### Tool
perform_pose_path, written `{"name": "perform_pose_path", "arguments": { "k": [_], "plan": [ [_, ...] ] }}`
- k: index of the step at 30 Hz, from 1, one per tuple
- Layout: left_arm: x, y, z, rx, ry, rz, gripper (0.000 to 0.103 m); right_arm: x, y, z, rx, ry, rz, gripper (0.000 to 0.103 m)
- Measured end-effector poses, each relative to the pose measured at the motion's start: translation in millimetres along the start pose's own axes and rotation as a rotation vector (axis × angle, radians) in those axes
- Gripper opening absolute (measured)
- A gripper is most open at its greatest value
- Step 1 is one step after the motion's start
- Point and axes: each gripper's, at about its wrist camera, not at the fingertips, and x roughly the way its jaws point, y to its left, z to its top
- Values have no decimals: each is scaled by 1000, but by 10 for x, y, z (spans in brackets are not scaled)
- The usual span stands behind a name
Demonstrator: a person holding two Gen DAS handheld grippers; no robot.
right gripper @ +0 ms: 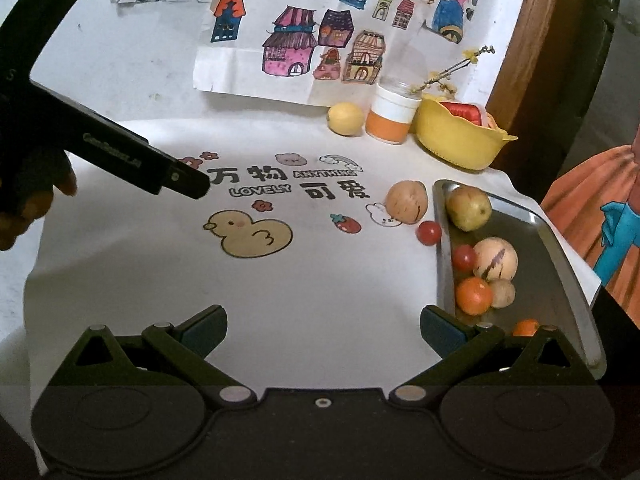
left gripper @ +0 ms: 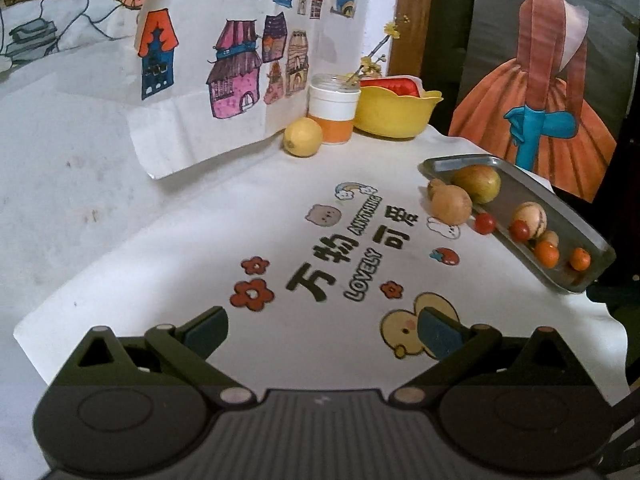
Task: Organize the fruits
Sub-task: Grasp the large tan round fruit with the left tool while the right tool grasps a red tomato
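White cloth (right gripper: 320,288) covers the counter, and both the left gripper (left gripper: 322,330) and right gripper (right gripper: 323,326) hover over it, spread and empty. The metal tray (right gripper: 560,280) holds six fruits; a potato (right gripper: 407,202) and tomato (right gripper: 429,233) lie just beside it, a lemon (right gripper: 345,119) well apart.

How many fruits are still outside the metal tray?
3: a tan fruit and a cherry tomato beside the tray, and a lemon by the jar. The yellow bowl's contents are unclear.
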Motion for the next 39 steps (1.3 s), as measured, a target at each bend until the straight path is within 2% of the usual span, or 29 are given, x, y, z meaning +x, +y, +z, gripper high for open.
{"name": "perform_pose_path", "arguments": {
  "k": [14, 24, 28, 33, 39],
  "plan": [
    [337, -135, 298, 33, 25, -1, 103, 226, -350, 239, -54, -42, 4, 102],
    [676, -382, 474, 60, 5, -82, 103, 505, -612, 322, -139, -39, -29, 102],
    [807, -505, 554, 70, 7, -122, 103, 673, -677, 340, -185, -26, -66, 102],
    [1002, -633, 677, 37, 23, -171, 103, 825, -758, 350, -231, -29, -128, 102],
    [1171, -757, 790, 23, 8, -195, 103, 959, -795, 363, -298, -49, -184, 100]
  ]
}}
